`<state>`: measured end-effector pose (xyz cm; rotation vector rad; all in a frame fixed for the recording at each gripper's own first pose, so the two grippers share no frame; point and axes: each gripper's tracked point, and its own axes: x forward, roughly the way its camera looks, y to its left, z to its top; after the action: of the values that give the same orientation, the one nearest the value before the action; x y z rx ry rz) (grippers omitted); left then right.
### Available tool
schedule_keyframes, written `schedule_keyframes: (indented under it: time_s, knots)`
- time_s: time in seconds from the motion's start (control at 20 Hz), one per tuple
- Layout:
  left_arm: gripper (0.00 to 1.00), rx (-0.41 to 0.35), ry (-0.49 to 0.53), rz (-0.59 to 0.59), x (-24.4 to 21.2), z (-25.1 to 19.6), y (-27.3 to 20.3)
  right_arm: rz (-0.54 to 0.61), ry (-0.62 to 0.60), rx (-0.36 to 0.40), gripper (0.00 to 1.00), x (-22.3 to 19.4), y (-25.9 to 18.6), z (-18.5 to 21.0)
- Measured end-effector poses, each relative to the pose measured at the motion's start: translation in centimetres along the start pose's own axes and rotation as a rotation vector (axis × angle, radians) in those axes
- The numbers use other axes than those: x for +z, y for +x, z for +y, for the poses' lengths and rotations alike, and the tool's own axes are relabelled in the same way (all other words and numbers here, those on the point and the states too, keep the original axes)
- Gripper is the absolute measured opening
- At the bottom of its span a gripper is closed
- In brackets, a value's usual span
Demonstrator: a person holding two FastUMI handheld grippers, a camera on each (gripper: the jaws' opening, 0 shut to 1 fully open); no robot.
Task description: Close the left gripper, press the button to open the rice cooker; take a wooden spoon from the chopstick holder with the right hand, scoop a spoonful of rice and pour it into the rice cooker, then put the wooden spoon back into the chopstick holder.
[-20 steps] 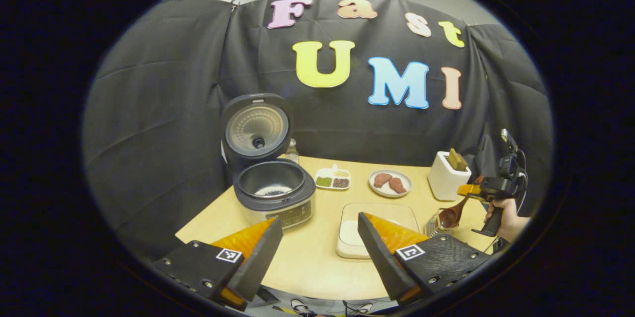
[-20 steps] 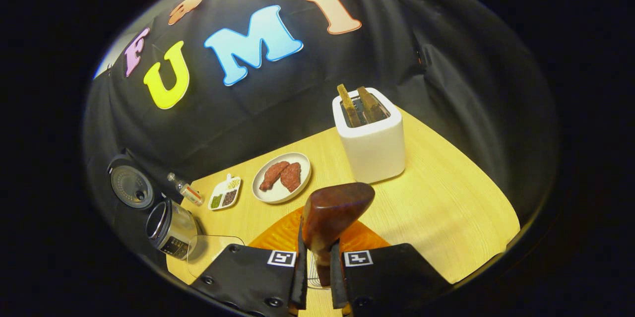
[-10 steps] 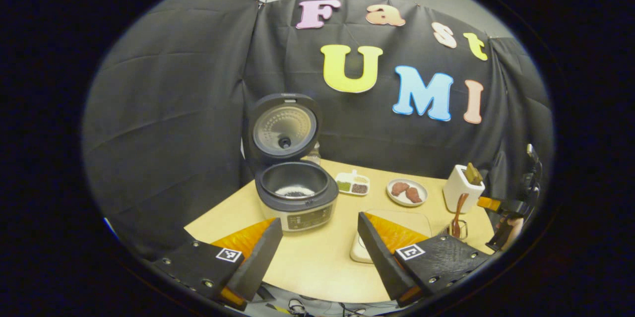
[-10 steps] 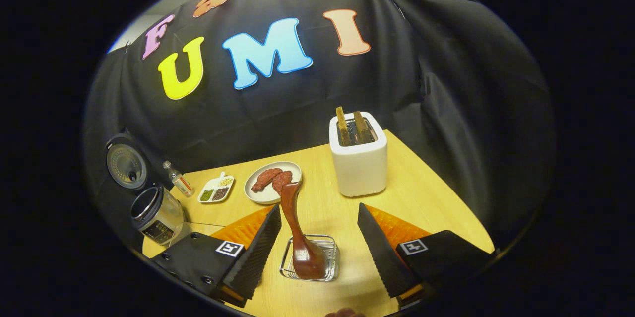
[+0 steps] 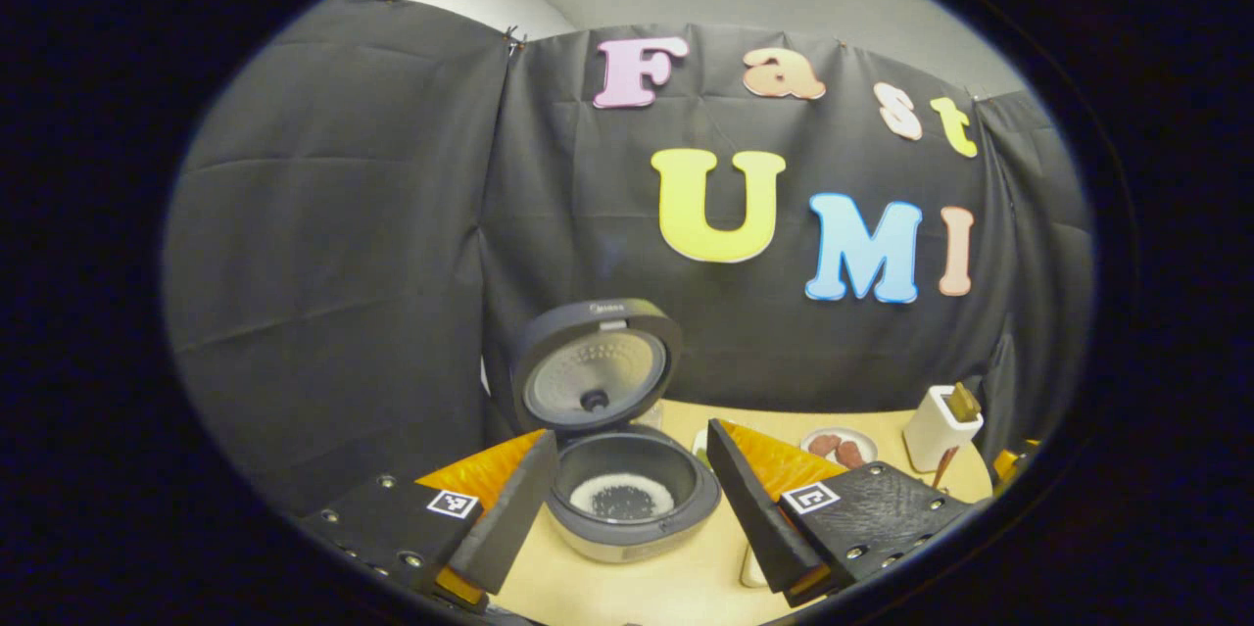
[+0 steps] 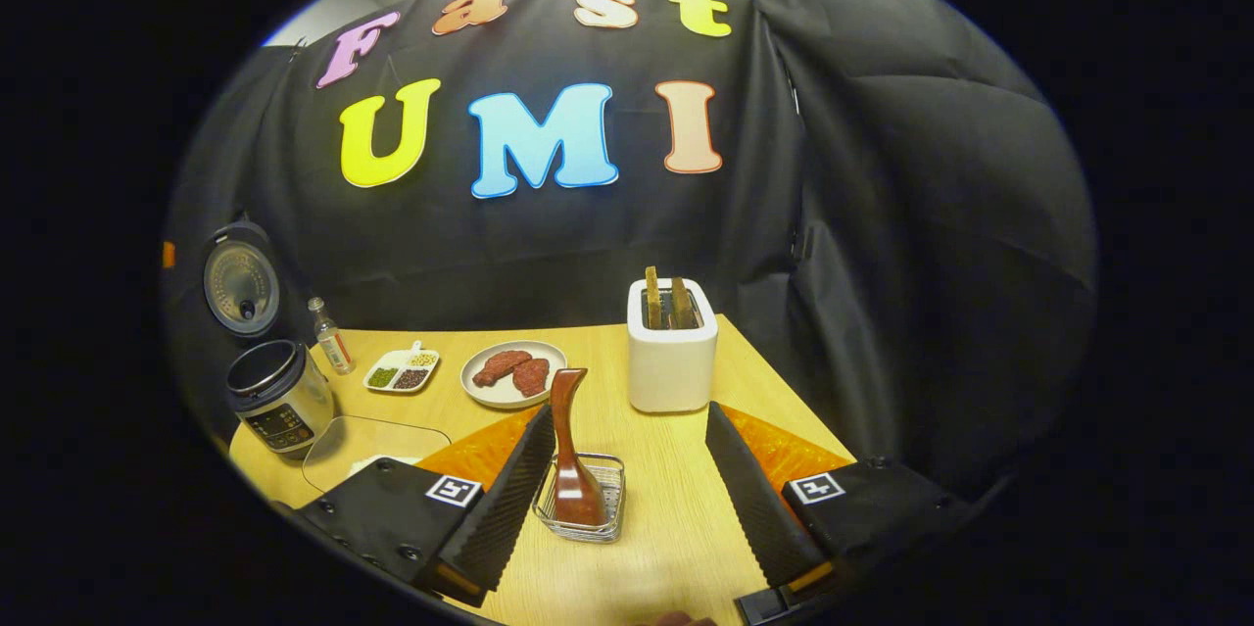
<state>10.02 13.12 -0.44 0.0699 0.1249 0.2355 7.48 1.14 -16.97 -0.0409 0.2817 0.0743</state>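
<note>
Both my claws gape wide, gripping nothing. Right claw [image 6: 627, 469] hangs just above the chopstick holder [image 6: 580, 512]; wooden spoon [image 6: 570, 455] stands upright in it. Toaster [image 6: 672, 352] just behind the holder. Left claw [image 5: 627, 484] hovers over the rice cooker [image 5: 627, 499], lid up, grains in the pot

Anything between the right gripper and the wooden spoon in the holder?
Nothing visible. The wooden spoon stands in the chopstick holder directly ahead of the open right gripper, its handle up between the spread fingers.
</note>
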Motion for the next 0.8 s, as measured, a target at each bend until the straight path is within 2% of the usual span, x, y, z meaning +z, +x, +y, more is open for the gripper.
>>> schedule_keyframes:
  time_s: [0.2, 0.3, 0.5, 0.7, 0.8]
  knots:
    - [0.99, -0.074, -0.024, -0.081, 5.5, 1.3, 4.8, -0.022, 0.014, -0.015, 0.98, 0.9, -1.7, 2.1]
    - [0.99, -0.086, -0.024, -0.093, 6.7, 2.2, 7.9, -0.032, 0.030, -0.032, 0.99, 1.2, -2.5, 3.1]
    - [0.96, -0.084, -0.051, -0.031, 8.5, 3.5, 14.4, -0.034, 0.014, -0.055, 0.99, 0.7, -4.0, 4.8]
    - [0.99, -0.086, -0.092, 0.071, 7.2, 4.5, 21.1, -0.024, 0.023, -0.082, 0.98, 0.1, -5.4, 5.5]
    - [0.99, -0.096, -0.143, 0.117, 6.0, 4.5, 23.8, -0.022, 0.045, -0.096, 0.98, -0.2, -5.8, 5.4]
